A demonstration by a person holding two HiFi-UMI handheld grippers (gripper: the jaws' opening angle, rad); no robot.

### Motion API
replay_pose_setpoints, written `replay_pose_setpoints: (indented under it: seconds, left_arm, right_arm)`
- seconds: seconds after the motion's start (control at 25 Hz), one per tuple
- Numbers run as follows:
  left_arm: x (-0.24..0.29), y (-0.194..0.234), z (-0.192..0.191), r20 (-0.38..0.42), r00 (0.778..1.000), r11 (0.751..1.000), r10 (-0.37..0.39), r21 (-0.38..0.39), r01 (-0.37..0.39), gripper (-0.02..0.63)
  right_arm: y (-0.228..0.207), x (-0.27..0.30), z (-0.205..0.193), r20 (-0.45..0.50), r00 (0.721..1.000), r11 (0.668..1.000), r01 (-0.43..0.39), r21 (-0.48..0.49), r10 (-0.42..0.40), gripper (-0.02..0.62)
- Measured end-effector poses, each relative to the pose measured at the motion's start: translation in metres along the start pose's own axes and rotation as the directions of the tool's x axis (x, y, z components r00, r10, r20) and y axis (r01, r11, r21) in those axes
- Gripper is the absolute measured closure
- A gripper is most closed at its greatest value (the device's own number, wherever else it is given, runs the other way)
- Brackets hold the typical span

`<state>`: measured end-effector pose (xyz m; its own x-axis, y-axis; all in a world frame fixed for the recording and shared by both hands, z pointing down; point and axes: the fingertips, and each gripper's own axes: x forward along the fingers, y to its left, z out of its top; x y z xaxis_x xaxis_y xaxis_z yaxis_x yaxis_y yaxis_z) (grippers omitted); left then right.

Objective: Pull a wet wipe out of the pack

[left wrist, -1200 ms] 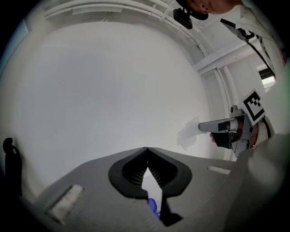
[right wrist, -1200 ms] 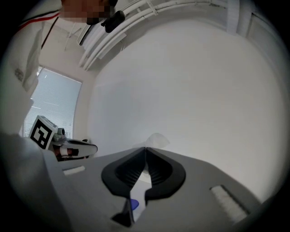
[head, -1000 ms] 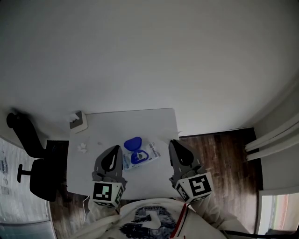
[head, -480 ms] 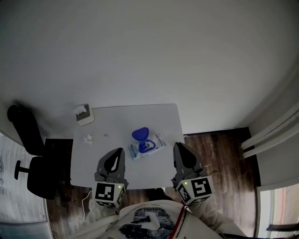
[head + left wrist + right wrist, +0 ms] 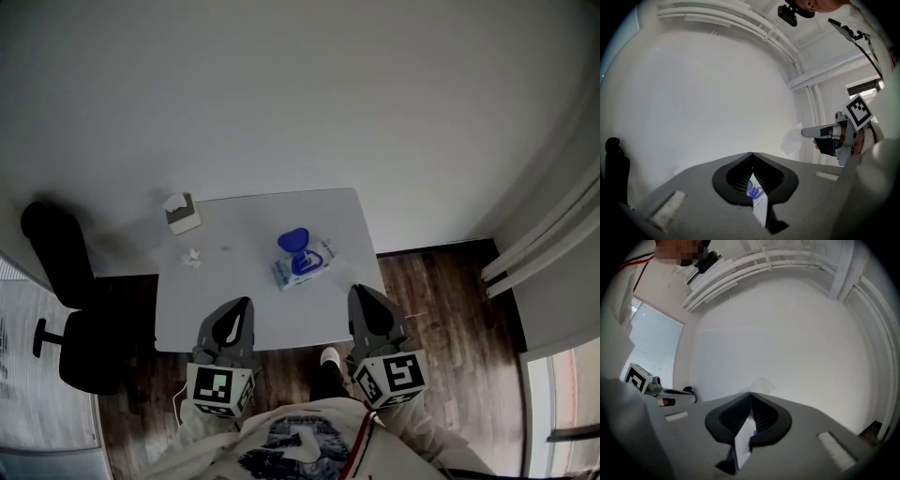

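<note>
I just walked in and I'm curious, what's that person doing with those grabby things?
A person stands at a white table, a hand-held gripper in each hand. The left hand-held gripper and the right hand-held gripper are both shut and empty, short of the wet wipe pack, which lies on the table with its blue lid open.

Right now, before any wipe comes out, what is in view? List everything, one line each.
table: one, pale grey, centre, against the wall
wet wipe pack: one, white with an open blue lid, right half of the table
tissue box: one, pale, far left corner of the table
crumpled scrap: one, white, on the table near the tissue box
office chair: one, black, left of the table
floor: dark wood
shoe: one, white, below the table's near edge
left gripper: grey, jaws together, empty
right gripper: grey, jaws together, empty
</note>
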<state>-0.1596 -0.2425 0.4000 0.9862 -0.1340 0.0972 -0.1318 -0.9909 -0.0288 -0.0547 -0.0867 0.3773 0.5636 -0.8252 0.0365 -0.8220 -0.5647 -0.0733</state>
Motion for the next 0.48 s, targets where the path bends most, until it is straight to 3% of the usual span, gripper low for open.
replay_pose_setpoints:
  seconds: [0.48]
  left_arm:
    - [-0.083,-0.018,-0.001,0.014,1.000,1.000,-0.005,0.003,0.005,0.601]
  right_arm:
    - [0.048,-0.068,-0.001,0.017,1.000,0.999,0.025,0.024,-0.026,0.586]
